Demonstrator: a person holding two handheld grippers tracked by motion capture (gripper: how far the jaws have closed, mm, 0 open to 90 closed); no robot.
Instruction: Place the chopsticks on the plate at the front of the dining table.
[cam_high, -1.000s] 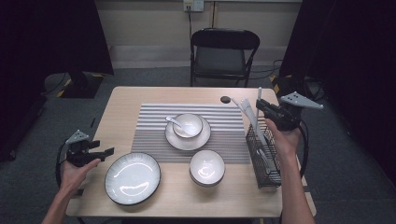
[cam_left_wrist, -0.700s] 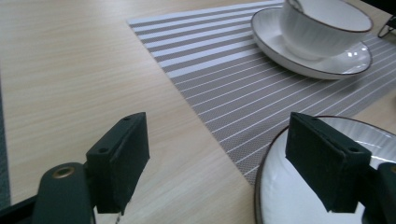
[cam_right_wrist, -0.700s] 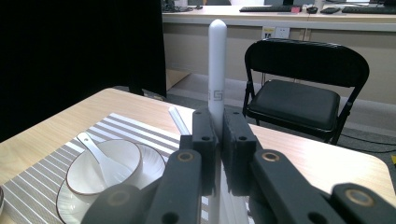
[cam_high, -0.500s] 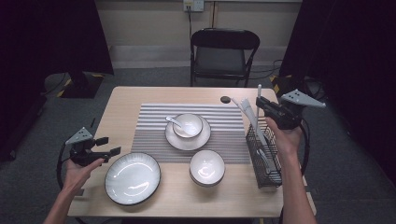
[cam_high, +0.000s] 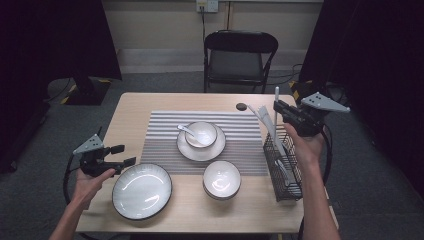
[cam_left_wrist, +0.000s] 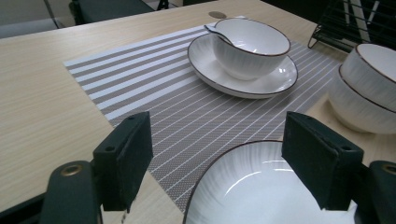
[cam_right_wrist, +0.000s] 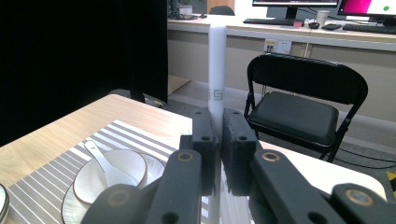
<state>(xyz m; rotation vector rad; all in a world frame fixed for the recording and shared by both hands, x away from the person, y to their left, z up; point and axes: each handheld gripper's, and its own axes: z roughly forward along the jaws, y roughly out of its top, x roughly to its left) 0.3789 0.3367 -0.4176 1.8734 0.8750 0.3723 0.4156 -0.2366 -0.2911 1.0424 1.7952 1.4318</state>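
The right gripper (cam_high: 278, 106) is clamped on a white stick (cam_right_wrist: 216, 70); the stick stands upright between the closed jaws, above the far end of the black wire rack (cam_high: 286, 172) at the right edge of the table (cam_high: 145, 102). The left gripper (cam_high: 125, 155) hovers at the near left of the table with its jaws set wide and nothing between the pads; the jaws have just been closing slightly. Directly ahead of it lies the large white plate (cam_high: 142, 191), its rim just below the jaws in the left gripper view. Beyond the plate, the striped placemat (cam_high: 165, 135) carries a saucer (cam_high: 201, 148) with a bowl (cam_high: 202, 133) and spoon (cam_high: 185, 130); a second bowl (cam_high: 221, 179) sits near the rack.
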